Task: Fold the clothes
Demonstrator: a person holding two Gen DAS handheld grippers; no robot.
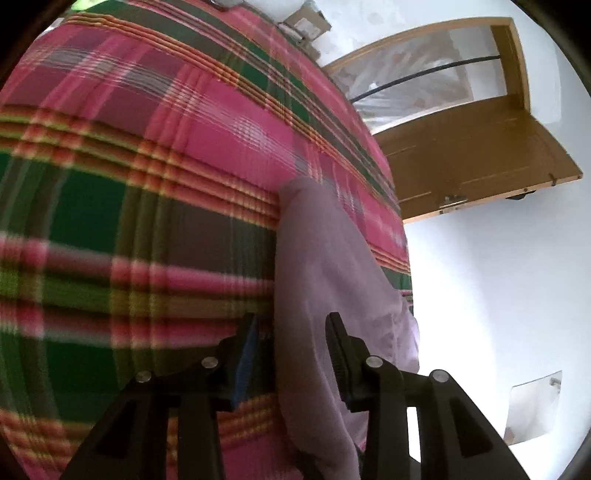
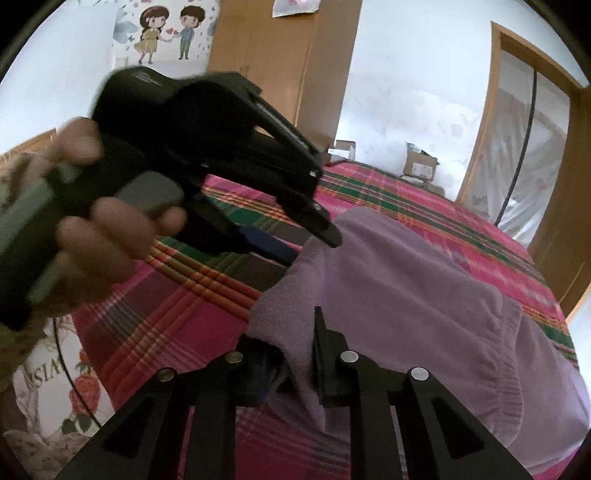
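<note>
a: what am i looking at on your side?

b: from my right wrist view, the purple garment [image 2: 406, 295] fills the lower right of the frame. it's a soft, fuzzy knit with a ribbed hem curving down the right side, and it lies bunched on the plaid bedspread [image 2: 177, 317], pink with green and orange stripes.

a: and your right gripper [image 2: 291, 354]?

b: bottom centre. its jaws sit narrowly apart with a fold of the purple cloth pinched between them; the fabric spills over the left finger and nearly hides it.

a: the other one?

b: my left gripper [image 2: 314, 243] comes in from the upper left of that frame, with the hand [image 2: 96, 240] on its grey trigger. its tips are at the far edge of the garment, one finger over the cloth and one under. in the left wrist view the left gripper [image 1: 291, 332] is at the bottom, jaws partly open, and a long ridge of purple garment [image 1: 325, 266] runs up between them. i cannot tell whether the pads truly press on it.

a: anything around?

b: a wooden door [image 1: 472, 155] at the upper right of the left view, a cartoon wall sticker [image 2: 166, 33] at the upper left of the right view.
</note>
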